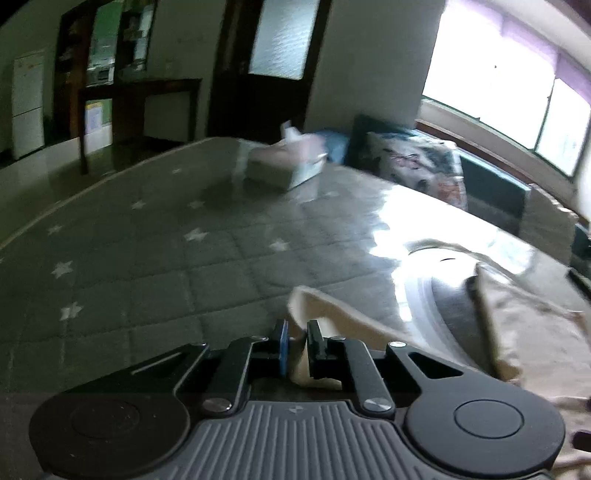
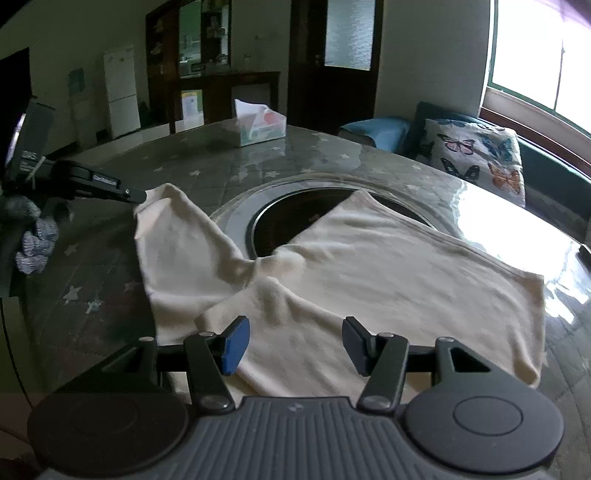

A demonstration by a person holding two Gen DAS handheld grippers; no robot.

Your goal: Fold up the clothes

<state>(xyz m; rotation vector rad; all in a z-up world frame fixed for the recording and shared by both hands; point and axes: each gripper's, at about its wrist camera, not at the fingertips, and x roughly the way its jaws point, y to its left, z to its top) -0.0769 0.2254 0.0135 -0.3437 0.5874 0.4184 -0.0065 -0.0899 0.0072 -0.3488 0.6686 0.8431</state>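
1. The cream garment lies spread on the counter, partly over a round dark inset in the counter's middle. Its right part lies flat; the left part is pulled up into a raised corner with a fold running toward the centre.
2. Left gripper: jaws pressed together, pinching a corner of the cream cloth between the blue pad and the black pad. In the right wrist view the same gripper comes in from the left side and holds the lifted corner above the counter.
3. Right gripper: jaws spread, approx. half wide, nothing between the pads. It hovers over the near edge of the garment; if the fingers touch the cloth, cannot tell.
4. The counter has a grey quilted cover with white stars under a glossy sheet; window glare sits on the right side.
5. A tissue box stands at the far side of the counter, well apart from the garment.
6. A crumpled grey-blue cloth shows at the left edge, near the left gripper's arm.
7. Behind the counter, right: a butterfly cushion on a teal sofa, under a bright window.
8. Further back: a white fridge, a dark shelf unit and a door w/ frosted glass.
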